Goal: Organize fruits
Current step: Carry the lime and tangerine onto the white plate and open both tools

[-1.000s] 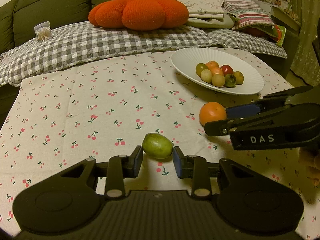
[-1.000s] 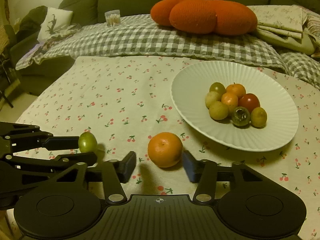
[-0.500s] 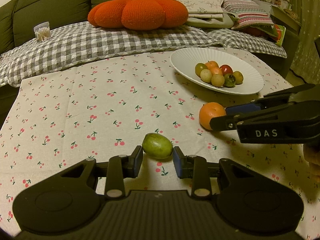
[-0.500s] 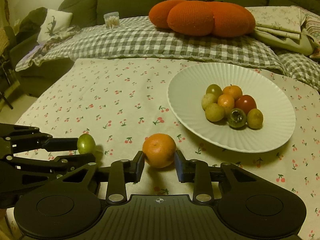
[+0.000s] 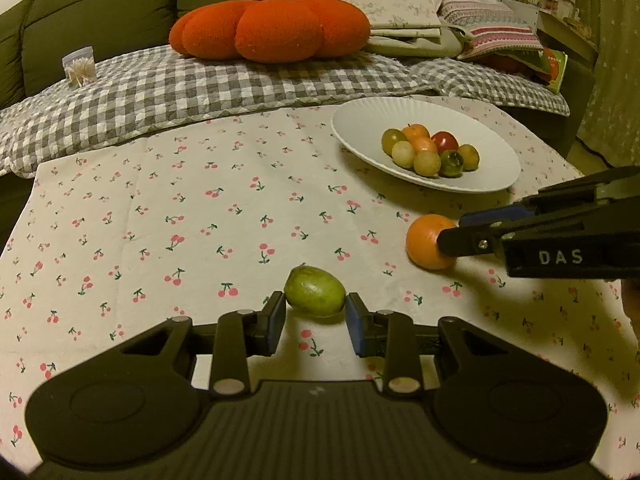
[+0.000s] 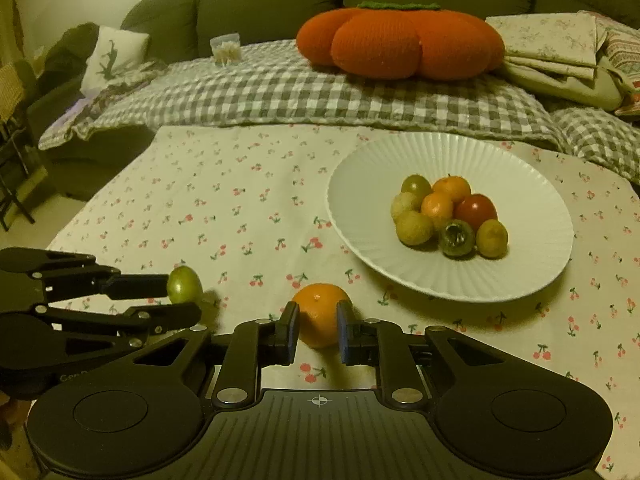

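A green fruit (image 5: pixel 315 295) lies on the cherry-print tablecloth (image 5: pixel 200 216) between the blue pads of my left gripper (image 5: pixel 315 308), which is shut on it. To its right, my right gripper (image 6: pixel 318 328) is shut on an orange (image 6: pixel 320 308) that still rests on the cloth. The left wrist view shows the same orange (image 5: pixel 426 242) held from the right by the right gripper (image 5: pixel 450 232). In the right wrist view, the left gripper (image 6: pixel 183 298) holds the green fruit (image 6: pixel 185 284) at the left. A white ribbed plate (image 6: pixel 440 284) behind the orange holds several small fruits (image 6: pixel 448 216).
Behind the table a green sofa (image 6: pixel 280 0) carries a grey checked blanket (image 6: pixel 320 96), an orange pumpkin cushion (image 6: pixel 400 40), folded cloths (image 6: pixel 552 52) and a small toothpick jar (image 6: pixel 226 50). The table's left edge (image 6: pixel 100 200) drops toward the floor.
My right gripper's jaws have closed from wide apart onto the orange. The left gripper and the green fruit have stayed as they were.
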`<state>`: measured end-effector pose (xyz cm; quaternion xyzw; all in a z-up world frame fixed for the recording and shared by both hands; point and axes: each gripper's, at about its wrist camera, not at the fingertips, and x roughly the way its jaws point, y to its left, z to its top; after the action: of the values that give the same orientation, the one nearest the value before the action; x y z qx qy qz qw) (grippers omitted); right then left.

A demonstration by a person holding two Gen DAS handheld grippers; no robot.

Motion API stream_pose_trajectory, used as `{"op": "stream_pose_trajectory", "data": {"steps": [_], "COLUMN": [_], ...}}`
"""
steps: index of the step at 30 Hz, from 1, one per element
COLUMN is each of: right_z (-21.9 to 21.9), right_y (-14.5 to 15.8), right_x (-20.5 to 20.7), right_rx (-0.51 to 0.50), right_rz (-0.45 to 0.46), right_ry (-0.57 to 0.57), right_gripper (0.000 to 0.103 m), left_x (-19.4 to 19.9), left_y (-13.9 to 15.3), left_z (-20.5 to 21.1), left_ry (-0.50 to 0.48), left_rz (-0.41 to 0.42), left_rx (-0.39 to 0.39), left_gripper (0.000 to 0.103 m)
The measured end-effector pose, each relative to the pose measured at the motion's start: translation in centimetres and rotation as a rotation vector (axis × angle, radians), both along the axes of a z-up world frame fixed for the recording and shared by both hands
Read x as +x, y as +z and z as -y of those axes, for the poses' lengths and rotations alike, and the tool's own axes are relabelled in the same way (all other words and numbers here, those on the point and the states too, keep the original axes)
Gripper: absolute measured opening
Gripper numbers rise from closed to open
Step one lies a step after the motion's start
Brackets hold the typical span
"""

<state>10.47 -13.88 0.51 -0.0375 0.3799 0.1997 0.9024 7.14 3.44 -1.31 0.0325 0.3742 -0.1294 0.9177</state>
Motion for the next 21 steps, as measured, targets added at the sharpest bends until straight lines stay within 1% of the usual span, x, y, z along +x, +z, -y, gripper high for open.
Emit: {"op": "stream_pose_trajectory", "data": {"steps": [5, 7, 9, 12, 20, 21], "right_z": [-0.1, -0.3, -0.5, -0.8, -1.6, -1.6], "right_y": [-0.7, -0.9, -1.1, -1.3, -1.8, -1.9], "right_x": [0.5, 0.6, 0.8, 0.9, 1.1, 1.1], "right_rx": [0.006, 0.001, -0.003, -0.005, -0.029, -0.032], "right_rz": [-0.031, -0.036, -0.036, -0.035, -0.025, -0.023], "right_ry": [-0.016, -0.018, -0.019, -0.02, -0.004, -0.003], "right_gripper": [0.036, 0.038, 0.044, 0.048, 0.048, 0.047], "left_x": [0.0, 0.0, -0.1, -0.1, -0.2, -0.2], "left_y": [-0.2, -0.3, -0.3, -0.3, -0.3, -0.2], "left_z": [-0.1, -0.3, -0.4, -0.4, -0.4, -0.4], "left_ry": [-0.005, -0.003, -0.003, -0.003, -0.005, -0.005], "left_rz": [-0.006, -0.009, -0.009, -0.01, -0.007, -0.007], "left_rx": [0.005, 0.003, 0.002, 0.001, 0.0, 0.0], "left_gripper": [0.031, 0.031, 0.031, 0.031, 0.031, 0.031]}}
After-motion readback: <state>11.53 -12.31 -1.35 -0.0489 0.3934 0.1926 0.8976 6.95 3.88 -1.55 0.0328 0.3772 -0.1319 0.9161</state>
